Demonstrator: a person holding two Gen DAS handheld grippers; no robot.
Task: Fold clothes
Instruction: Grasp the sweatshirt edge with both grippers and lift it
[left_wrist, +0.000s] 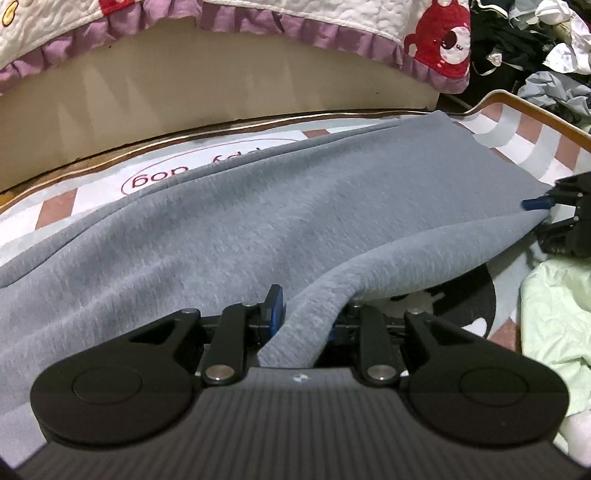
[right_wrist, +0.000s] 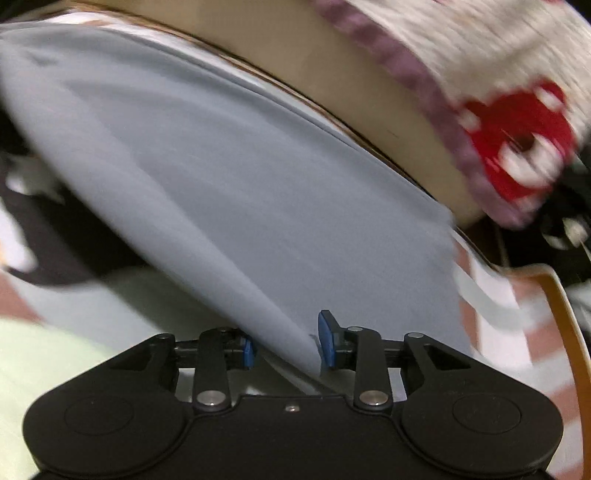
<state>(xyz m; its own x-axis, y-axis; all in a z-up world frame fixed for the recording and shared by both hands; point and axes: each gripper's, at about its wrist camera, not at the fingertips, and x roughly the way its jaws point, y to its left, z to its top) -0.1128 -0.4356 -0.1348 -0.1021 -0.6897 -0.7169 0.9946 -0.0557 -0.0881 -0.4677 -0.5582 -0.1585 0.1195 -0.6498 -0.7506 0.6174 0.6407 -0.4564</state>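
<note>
In the left wrist view, a white quilt with a purple frill (left_wrist: 258, 22) hangs along the top, with a beige panel (left_wrist: 221, 85) below it. Beneath that lies a striped mat with a brown rim (left_wrist: 532, 103), printed with an oval bearing upside-down letters (left_wrist: 159, 177). The grey garment (left_wrist: 277, 221) is spread across this mat from the left edge nearly to the right rim, its fleecy surface rising in a long ridge toward the near side. The left gripper (left_wrist: 303, 317) is clenched on a fold of that grey cloth: the fabric bunches up between its blue pads (left_wrist: 275, 306) and drapes down over the jaw on the right. Farther right, the right gripper (left_wrist: 554, 206) reaches in from the frame edge, one blue pad lying against the garment's far corner. A pale green garment (left_wrist: 554, 321) lies crumpled beside it on the mat, and a heap of mixed clothes (left_wrist: 535, 48) fills the upper right corner. The right wrist view is blurred by motion. There the grey garment (right_wrist: 221, 177) stretches as a taut sheet from the upper left down to the right gripper (right_wrist: 286, 347). Its edge passes between the blue pads (right_wrist: 327, 343), and a gap shows on the left side of the cloth, so the jaws stand loosened with the fabric between them, not pressed on it. The pale green garment (right_wrist: 37, 369) shows at lower left and the striped mat (right_wrist: 517, 332) at right.
</note>
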